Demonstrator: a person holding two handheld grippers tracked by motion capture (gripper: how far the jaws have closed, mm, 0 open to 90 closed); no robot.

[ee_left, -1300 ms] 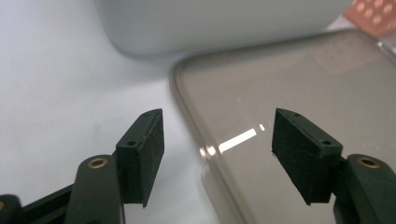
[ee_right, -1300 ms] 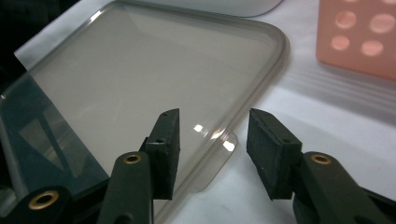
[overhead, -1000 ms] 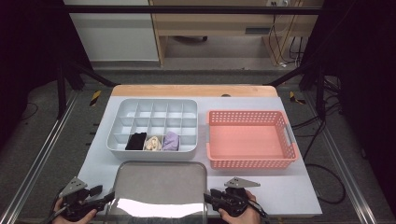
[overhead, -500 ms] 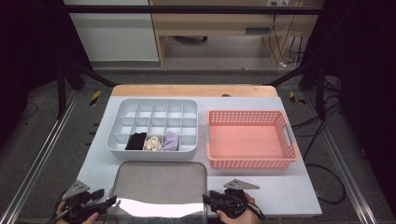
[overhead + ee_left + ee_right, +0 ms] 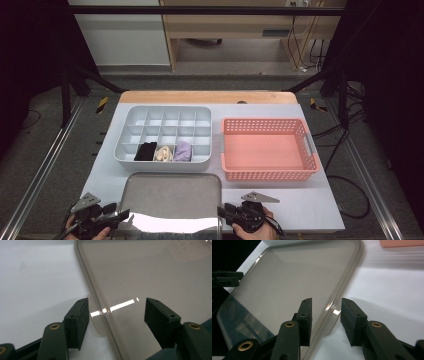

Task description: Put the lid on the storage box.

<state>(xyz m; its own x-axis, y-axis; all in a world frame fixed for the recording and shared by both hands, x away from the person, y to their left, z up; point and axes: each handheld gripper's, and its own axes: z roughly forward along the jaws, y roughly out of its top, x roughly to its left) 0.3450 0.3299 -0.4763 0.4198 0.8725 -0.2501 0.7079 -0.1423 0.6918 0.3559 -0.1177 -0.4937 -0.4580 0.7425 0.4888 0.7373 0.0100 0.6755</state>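
Smoky clear plastic lid (image 5: 170, 200), round-cornered, glossy, each open hand-held gripper (image 5: 116, 317) (image 5: 325, 320) straddling its rim.

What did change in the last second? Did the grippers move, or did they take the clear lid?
The left gripper slid down toward the person's edge of the table and sits lower in the high view; the right gripper barely shifted. Both are open, each astride a side rim of the clear lid, not clamped. The lid, the grey divided box and the pink basket stayed in place.
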